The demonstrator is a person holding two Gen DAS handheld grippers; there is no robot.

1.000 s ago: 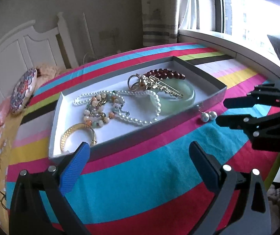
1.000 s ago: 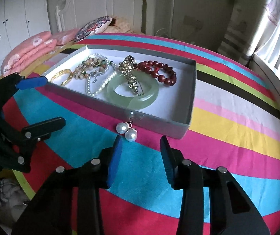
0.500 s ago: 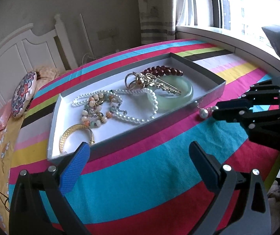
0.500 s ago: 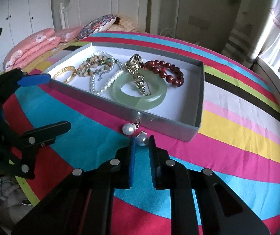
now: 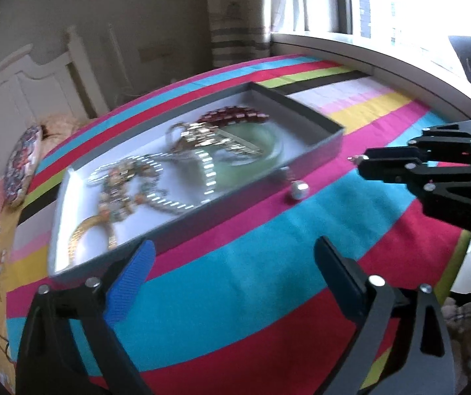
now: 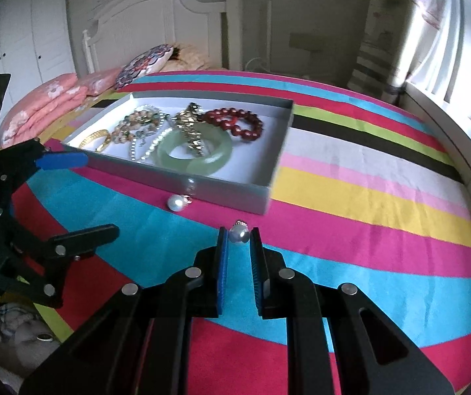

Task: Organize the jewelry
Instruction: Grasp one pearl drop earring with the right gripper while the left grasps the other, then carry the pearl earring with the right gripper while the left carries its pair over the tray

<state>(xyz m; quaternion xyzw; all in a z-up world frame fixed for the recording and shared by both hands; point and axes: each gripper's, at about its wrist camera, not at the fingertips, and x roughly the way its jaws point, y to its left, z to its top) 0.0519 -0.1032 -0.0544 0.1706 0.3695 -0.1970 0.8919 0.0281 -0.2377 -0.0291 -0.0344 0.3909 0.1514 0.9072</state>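
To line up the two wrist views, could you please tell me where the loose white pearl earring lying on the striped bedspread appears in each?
Left wrist view: the loose white pearl earring lies right of centre, on the magenta stripe just outside the grey cardboard jewelry tray.
Right wrist view: it lies left of centre, before the tray's near wall.
Shared landmark: the pale green jade bangle in the tray.

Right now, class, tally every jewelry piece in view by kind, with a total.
Pearl earrings: 2, one in the right gripper, one on the bedspread
Bangles: 2, green, gold
Beaded bracelets: 2, red, multicoloured
Pearl necklace: 1
Gold clip: 1
Total: 8
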